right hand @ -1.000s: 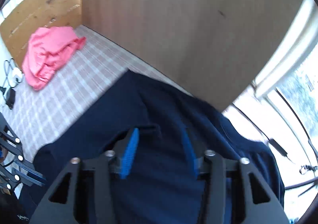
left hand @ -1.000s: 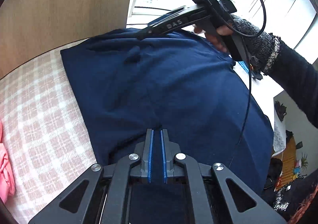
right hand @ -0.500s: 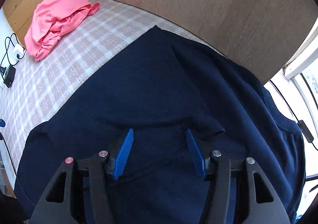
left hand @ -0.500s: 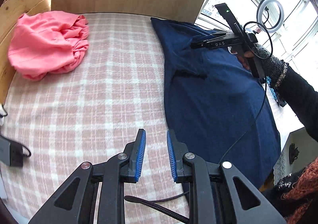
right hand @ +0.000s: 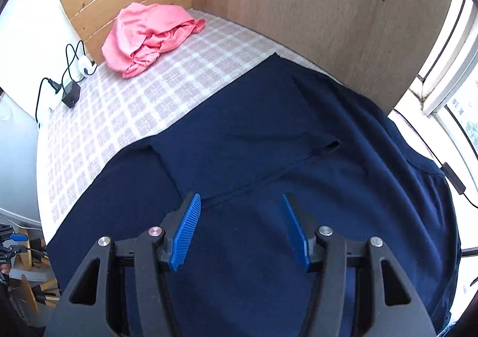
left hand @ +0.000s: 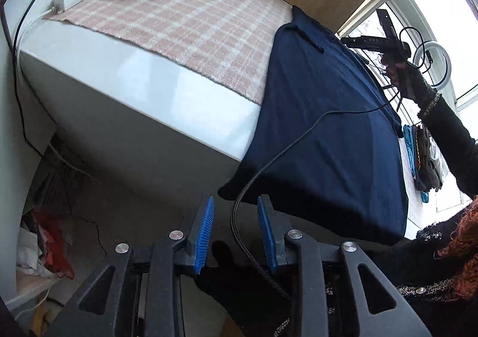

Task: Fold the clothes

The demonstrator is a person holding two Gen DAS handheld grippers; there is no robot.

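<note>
We see soft navy garment (right hand: 269,133) draped flat over checked woven surface (right hand: 125,115); right gripper (right hand: 242,226) hovers above it, blue ribbed pads apart; left gripper (left hand: 236,229) spread too, off the edge.

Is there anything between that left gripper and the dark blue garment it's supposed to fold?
Yes. A black cable runs between the open fingers of the left gripper and trails up across the navy garment, whose corner hangs over the table edge just ahead. Otherwise nothing visible is in between.
</note>
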